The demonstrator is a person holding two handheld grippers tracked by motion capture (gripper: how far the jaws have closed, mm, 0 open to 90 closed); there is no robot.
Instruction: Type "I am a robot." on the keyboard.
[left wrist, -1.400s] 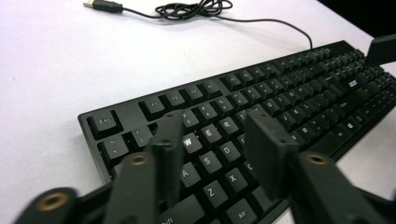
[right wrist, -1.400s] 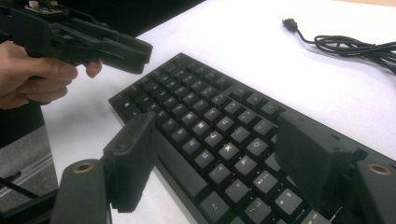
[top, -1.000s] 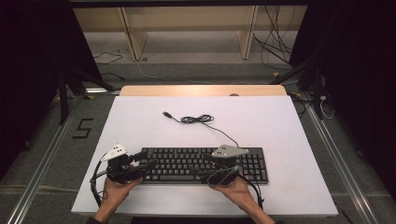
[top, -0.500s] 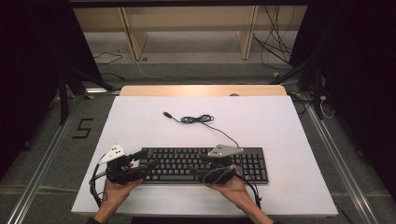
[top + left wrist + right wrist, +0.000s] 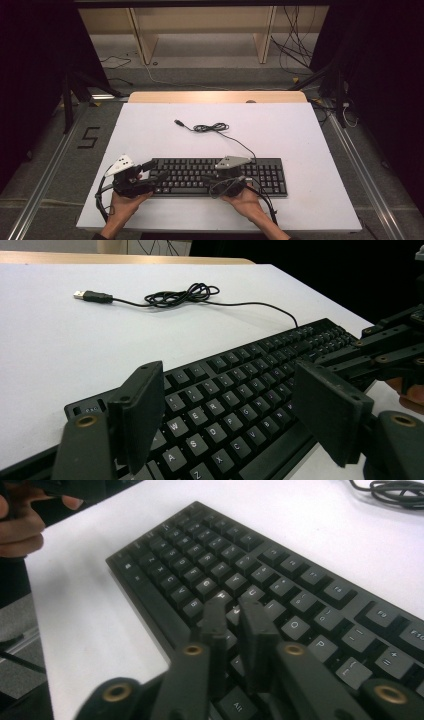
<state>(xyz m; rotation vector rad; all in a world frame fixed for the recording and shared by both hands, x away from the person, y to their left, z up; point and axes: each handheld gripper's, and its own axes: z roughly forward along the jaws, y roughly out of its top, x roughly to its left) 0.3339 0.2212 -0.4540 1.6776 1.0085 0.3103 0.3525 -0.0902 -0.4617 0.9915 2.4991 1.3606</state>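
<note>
The keyboard (image 5: 220,176) lay along the tabletop's (image 5: 300,135) near edge. The left claw (image 5: 156,175) gaped empty over its left end; the right claw (image 5: 235,625), just closing to nearly shut and holding nothing, was poised over the keys, likely to press one.

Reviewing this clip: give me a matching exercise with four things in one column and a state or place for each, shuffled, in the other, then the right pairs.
Things:
1. left gripper
2. right gripper
3. USB plug
4. keyboard

States or places:
A. jaws nearly together above the keys, nothing between them
B. lies flat on the white table, near the person's edge
C. jaws wide apart over the keyboard's left end
D. lies on the table beyond the keyboard, at the end of a bunched cable

Pairs: 1-C, 2-A, 3-D, 4-B
</note>
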